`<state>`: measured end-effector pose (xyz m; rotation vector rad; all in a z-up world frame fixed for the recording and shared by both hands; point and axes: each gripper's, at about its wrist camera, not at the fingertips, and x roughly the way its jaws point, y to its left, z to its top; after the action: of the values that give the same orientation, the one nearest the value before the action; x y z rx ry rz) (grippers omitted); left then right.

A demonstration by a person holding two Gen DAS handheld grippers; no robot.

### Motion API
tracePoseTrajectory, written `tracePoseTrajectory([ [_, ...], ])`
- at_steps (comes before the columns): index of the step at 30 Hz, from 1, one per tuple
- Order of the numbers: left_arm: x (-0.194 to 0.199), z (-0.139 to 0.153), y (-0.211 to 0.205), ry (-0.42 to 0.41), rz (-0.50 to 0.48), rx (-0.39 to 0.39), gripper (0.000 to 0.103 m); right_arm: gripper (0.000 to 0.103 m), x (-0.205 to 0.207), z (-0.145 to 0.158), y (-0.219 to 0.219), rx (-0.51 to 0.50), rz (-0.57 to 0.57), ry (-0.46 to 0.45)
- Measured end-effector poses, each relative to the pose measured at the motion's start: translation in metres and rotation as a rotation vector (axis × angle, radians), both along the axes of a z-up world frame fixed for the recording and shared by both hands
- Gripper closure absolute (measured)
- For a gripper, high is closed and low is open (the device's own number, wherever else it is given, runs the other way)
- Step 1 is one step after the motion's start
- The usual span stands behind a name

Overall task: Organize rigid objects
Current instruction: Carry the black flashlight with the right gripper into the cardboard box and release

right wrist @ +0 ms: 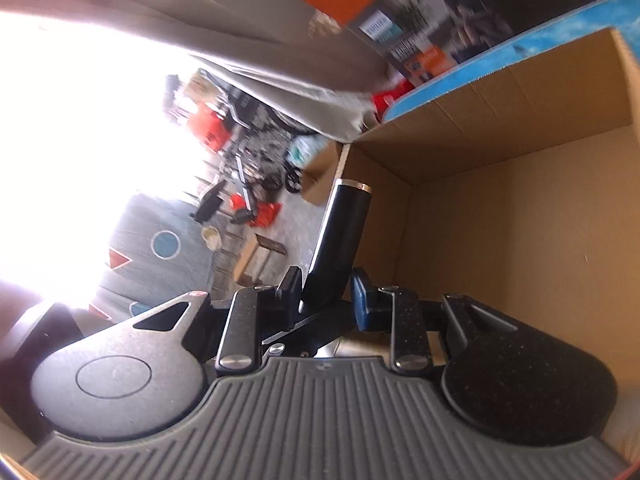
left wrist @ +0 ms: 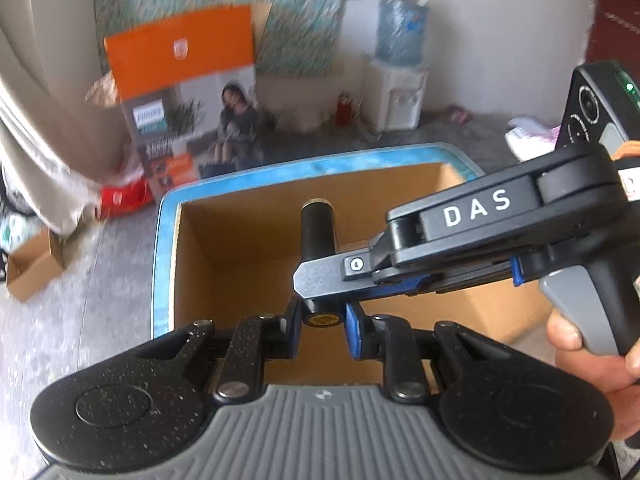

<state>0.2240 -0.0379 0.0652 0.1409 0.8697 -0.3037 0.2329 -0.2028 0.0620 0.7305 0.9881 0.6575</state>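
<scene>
A black cylinder [left wrist: 318, 232] with gold caps at both ends hangs over an open cardboard box [left wrist: 240, 248]. My left gripper [left wrist: 323, 319] is shut on its near end, the blue pads pressing both sides. My right gripper [left wrist: 318, 286] reaches in from the right, held by a hand [left wrist: 580, 344], and is shut across the same cylinder just above the left pads. In the right wrist view the cylinder [right wrist: 340, 236] juts forward from between the right gripper [right wrist: 326, 285] fingers, tilted, beside the box's brown inner wall [right wrist: 500, 240]. The box floor showing is bare.
The box stands on a blue-rimmed surface [left wrist: 164, 240]. Behind it lean an orange and grey appliance carton [left wrist: 188, 92] and a water dispenser [left wrist: 400, 92] by the wall. A small open carton [left wrist: 32, 268] and a red bag [left wrist: 124, 200] lie on the floor at left.
</scene>
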Motion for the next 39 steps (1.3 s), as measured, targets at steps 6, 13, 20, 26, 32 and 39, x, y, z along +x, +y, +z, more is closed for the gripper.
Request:
tracePoseTrajectory([
  [6,0.07,-0.034,0.01,0.143,0.064,0.049,0.08,0.078,0.088,-0.053,0.025,-0.04,0.009,0.136],
  [13,0.076,-0.04,0.022,0.165,0.117,0.096,0.07,0.08,0.139,-0.107,0.059,-0.104,-0.002,0.25],
  [20,0.061,-0.024,0.03,0.129,0.141,0.094,0.059,0.082,0.155,-0.124,0.091,-0.185,0.007,0.26],
  [26,0.046,-0.006,0.04,0.075,0.161,0.053,0.047,0.079,0.166,-0.126,0.099,-0.164,-0.026,0.234],
  [32,0.031,0.008,0.048,0.033,0.169,0.021,0.039,0.075,0.172,-0.124,0.099,-0.133,-0.058,0.208],
  [39,-0.009,0.033,0.054,-0.037,0.143,-0.047,0.027,0.074,0.146,-0.086,0.069,-0.084,-0.057,0.136],
])
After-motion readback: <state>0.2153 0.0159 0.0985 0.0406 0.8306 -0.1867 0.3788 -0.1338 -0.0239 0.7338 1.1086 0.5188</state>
